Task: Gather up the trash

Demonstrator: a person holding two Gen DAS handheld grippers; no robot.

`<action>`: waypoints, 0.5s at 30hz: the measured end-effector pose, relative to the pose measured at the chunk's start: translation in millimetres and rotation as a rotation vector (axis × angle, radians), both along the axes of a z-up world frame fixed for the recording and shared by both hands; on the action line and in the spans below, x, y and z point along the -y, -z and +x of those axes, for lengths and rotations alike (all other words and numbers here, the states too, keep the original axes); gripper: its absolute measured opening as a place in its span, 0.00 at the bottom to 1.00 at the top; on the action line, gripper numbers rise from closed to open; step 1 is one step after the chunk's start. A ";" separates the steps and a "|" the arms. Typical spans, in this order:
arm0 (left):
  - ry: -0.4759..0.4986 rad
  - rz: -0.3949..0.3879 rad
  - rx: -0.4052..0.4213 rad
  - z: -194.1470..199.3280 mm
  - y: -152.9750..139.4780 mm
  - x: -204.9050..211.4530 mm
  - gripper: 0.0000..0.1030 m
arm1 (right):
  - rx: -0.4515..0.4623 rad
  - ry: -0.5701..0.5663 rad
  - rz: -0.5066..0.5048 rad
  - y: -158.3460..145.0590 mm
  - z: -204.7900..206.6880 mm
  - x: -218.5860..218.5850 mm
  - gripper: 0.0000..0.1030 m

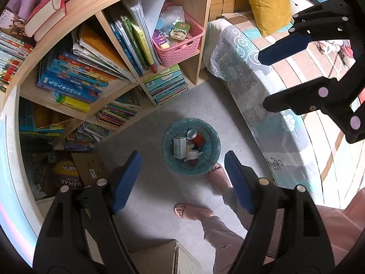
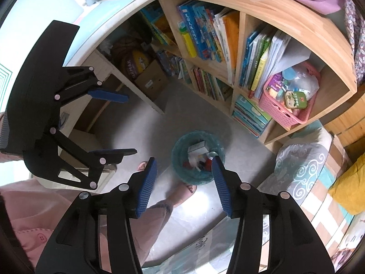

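wooden bookshelf crammed with books, patterned bed alongside, grey floor between. on that floor, near the shelf's foot and just beside a sandalled foot, a round bin with a teal liner. already inside: a white box, a red can, some crumpled white scraps.

likely step in hand: dropping trash into the bin from well above. to do it well: keep both tools centred over the rim, pointed steeply down, spread wide enough for a clean fall, then check for anything landing outside the liner.

left gripper: fingers released, spread wide, blue pads bare, nothing held or touched, bin framed in the gap. also seen from the other camera at left, equally empty.

right gripper: fingers released too, parted less widely, nothing between the pads, bin seen just past the tips. no trash in either grip; whatever counts as collected sits in the bin.
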State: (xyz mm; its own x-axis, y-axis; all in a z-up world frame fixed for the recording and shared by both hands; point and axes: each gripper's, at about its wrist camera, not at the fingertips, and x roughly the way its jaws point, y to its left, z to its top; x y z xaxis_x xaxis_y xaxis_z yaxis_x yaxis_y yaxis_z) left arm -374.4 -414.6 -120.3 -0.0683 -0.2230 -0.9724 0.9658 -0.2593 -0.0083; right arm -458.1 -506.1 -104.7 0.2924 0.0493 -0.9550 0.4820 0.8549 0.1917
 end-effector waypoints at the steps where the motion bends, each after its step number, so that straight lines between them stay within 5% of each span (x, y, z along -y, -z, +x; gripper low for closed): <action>1: 0.003 0.000 -0.001 -0.3 0.0 0.5 0.71 | -0.001 0.000 0.000 -0.1 -0.3 0.3 0.49; 15: 0.007 -0.001 -0.001 -0.8 -0.5 4.0 0.71 | 0.002 0.010 -0.002 -2.7 -0.7 4.8 0.49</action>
State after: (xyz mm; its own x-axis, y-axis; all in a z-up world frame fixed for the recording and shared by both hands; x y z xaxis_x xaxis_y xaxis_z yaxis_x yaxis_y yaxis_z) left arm -375.2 -418.5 -119.8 -0.0703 -0.2240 -0.9720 0.9640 -0.2656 -0.0085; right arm -458.8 -510.9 -102.0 0.2944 0.0447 -0.9546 0.4902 0.8504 0.1910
